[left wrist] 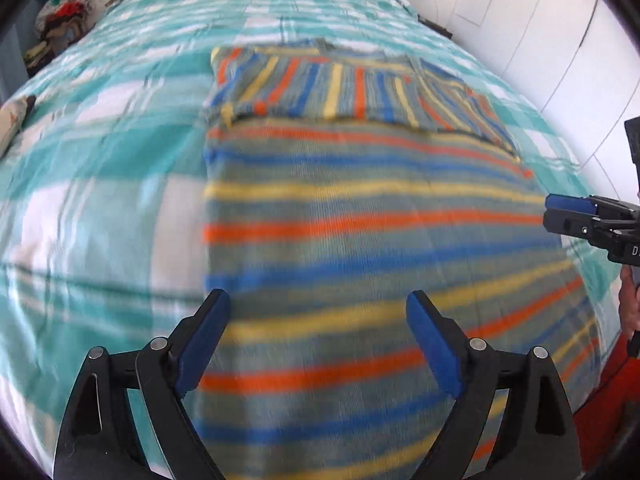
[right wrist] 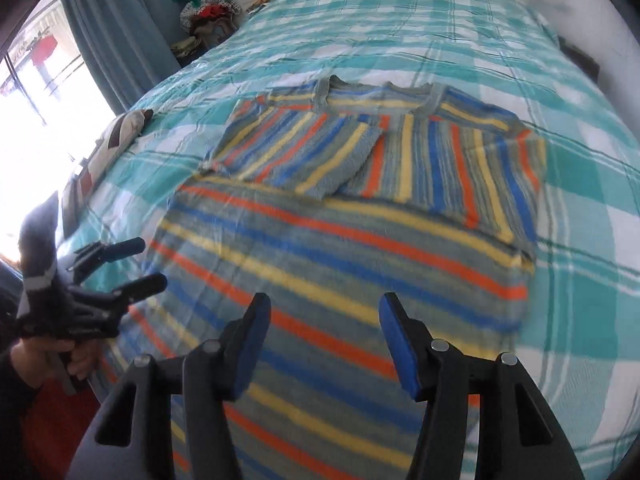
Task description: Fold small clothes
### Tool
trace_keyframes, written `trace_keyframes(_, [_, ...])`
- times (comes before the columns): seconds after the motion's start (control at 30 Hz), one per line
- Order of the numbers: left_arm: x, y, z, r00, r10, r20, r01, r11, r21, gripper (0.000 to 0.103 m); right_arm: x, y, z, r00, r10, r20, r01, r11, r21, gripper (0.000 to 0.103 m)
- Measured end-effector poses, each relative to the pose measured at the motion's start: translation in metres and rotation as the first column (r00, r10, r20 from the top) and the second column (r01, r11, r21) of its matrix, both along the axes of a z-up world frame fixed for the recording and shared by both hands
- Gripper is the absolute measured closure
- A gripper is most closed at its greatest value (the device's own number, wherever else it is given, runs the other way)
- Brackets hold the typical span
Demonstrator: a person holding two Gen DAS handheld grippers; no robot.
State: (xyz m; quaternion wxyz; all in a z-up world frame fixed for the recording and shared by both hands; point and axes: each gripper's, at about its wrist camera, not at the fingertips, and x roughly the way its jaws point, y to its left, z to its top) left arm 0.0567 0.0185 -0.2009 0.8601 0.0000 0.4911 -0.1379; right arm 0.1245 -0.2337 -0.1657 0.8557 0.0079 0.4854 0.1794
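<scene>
A knitted sweater [left wrist: 360,216] [right wrist: 344,248] in grey-green with orange, blue and yellow stripes lies flat on the bed's teal-and-white checked cover [left wrist: 100,128] [right wrist: 400,28]. Both sleeves are folded across the chest at its far end. My left gripper [left wrist: 318,300] [right wrist: 150,262] hovers over the sweater's near left part, jaws wide apart with nothing between them. My right gripper [right wrist: 324,304] [left wrist: 554,210] hangs over the hem area, jaws apart and empty. A hand holds each gripper at the bed's near edge.
A heap of mixed clothes [left wrist: 64,12] [right wrist: 208,8] sits beyond the bed's far left corner. A small cushion [left wrist: 16,116] [right wrist: 128,128] lies on the left edge. Blue curtains and a bright window [right wrist: 104,40] are on the left, white cupboard doors [left wrist: 540,40] on the right.
</scene>
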Motion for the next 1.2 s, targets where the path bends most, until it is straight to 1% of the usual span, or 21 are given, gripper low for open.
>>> trace_keyframes(0.03, [-0.013,-0.002,-0.005,1.0,-0.005,-0.007,0.005,1.0,0.022,0.012,-0.018,-0.006,-0.006,1.0,-0.018,-0.008,0.018,0.999,-0.026,0.046])
trace_keyframes(0.07, [-0.026,-0.006,-0.004,1.0,-0.015,0.02,0.014,0.998,0.069,0.012,-0.035,-0.013,-0.013,0.999,-0.043,-0.017,0.042,0.998,-0.052,0.046])
trace_keyframes(0.1, [-0.035,-0.01,-0.001,0.999,-0.036,0.028,0.033,0.993,0.114,0.012,-0.052,-0.019,-0.019,0.997,-0.072,-0.02,0.07,0.994,-0.08,0.046])
trace_keyframes(0.13, [-0.042,-0.014,0.001,0.998,-0.055,0.021,0.051,0.988,0.145,0.012,-0.069,-0.027,-0.024,0.995,-0.101,-0.014,0.098,0.988,-0.115,0.046])
trace_keyframes(0.17, [-0.049,-0.014,0.004,0.998,-0.062,0.016,0.059,0.986,0.153,0.012,-0.087,-0.036,-0.029,0.991,-0.132,-0.002,0.13,0.98,-0.15,0.046])
trace_keyframes(0.2, [-0.054,-0.012,0.009,0.998,-0.059,0.02,0.055,0.988,0.147,0.012,-0.103,-0.047,-0.032,0.985,-0.173,0.01,0.172,0.971,-0.164,0.046])
trace_keyframes(0.27, [-0.063,-0.004,0.019,0.998,-0.024,0.058,0.018,0.994,0.103,0.012,-0.126,-0.069,-0.033,0.965,-0.262,0.017,0.262,0.956,-0.132,0.046])
trace_keyframes(0.3, [-0.065,0.003,0.025,0.996,-0.002,0.089,-0.005,0.997,0.075,0.012,-0.132,-0.08,-0.03,0.952,-0.305,0.025,0.306,0.946,-0.109,0.046])
trace_keyframes(0.37, [-0.059,0.016,0.034,0.988,0.068,0.138,-0.076,0.996,0.056,0.011,-0.137,-0.1,-0.014,0.917,-0.39,0.087,0.396,0.916,-0.069,0.046])
trace_keyframes(0.43, [-0.041,0.031,0.038,0.98,0.135,0.145,-0.141,0.989,0.034,0.011,-0.138,-0.114,-0.001,0.871,-0.459,0.177,0.477,0.875,-0.079,0.034])
trace_keyframes(0.5, [-0.023,0.045,0.04,0.971,0.195,0.137,-0.2,0.979,0.024,0.011,-0.137,-0.123,0.006,0.834,-0.499,0.234,0.533,0.839,-0.108,0.031])
trace_keyframes(0.57, [-0.008,0.058,0.036,0.966,0.229,0.121,-0.233,0.972,0.024,0.011,-0.136,-0.129,0.006,0.82,-0.522,0.233,0.555,0.825,-0.105,0.031])
trace_keyframes(0.7, [0.005,0.083,0.018,0.946,0.301,0.12,-0.309,0.949,0.055,0.011,-0.135,-0.132,-0.006,0.824,-0.529,0.201,0.559,0.818,-0.137,0.031])
trace_keyframes(0.8, [0.001,0.104,-0.009,0.931,0.359,0.071,-0.363,0.931,0.047,0.011,-0.13,-0.133,-0.022,0.832,-0.534,0.149,0.553,0.816,-0.169,0.031])
trace_keyframes(0.83, [0.0,0.104,-0.01,0.929,0.362,0.077,-0.366,0.93,0.044,0.011,-0.127,-0.134,-0.028,0.834,-0.536,0.131,0.551,0.814,-0.183,0.031])
trace_keyframes(0.87, [0.001,0.101,-0.01,0.931,0.355,0.087,-0.36,0.931,0.053,0.006,-0.125,-0.135,-0.034,0.834,-0.541,0.108,0.552,0.812,-0.192,0.031])
trace_keyframes(0.9, [0.002,0.098,-0.011,0.937,0.34,0.085,-0.346,0.936,0.07,0.005,-0.124,-0.138,-0.04,0.83,-0.551,0.083,0.556,0.81,-0.187,0.028])
trace_keyframes(0.97, [0.002,0.091,-0.015,0.946,0.31,0.091,-0.319,0.941,0.114,0.001,-0.123,-0.145,-0.046,0.818,-0.573,0.051,0.574,0.807,-0.138,0.024])
trace_keyframes(1.0, [0.002,0.09,-0.016,0.949,0.303,0.09,-0.313,0.942,0.123,0.001,-0.122,-0.147,-0.048,0.815,-0.578,0.043,0.579,0.807,-0.119,0.02])
trace_keyframes(1.13, [0.005,0.095,-0.017,0.951,0.302,0.064,-0.307,0.947,0.097,0.001,-0.119,-0.144,-0.053,0.822,-0.569,0.041,0.569,0.814,-0.113,0.011])
trace_keyframes(1.2, [0.005,0.093,-0.018,0.952,0.299,0.062,-0.304,0.947,0.103,0.001,-0.118,-0.141,-0.055,0.826,-0.562,0.043,0.563,0.818,-0.121,0.009])
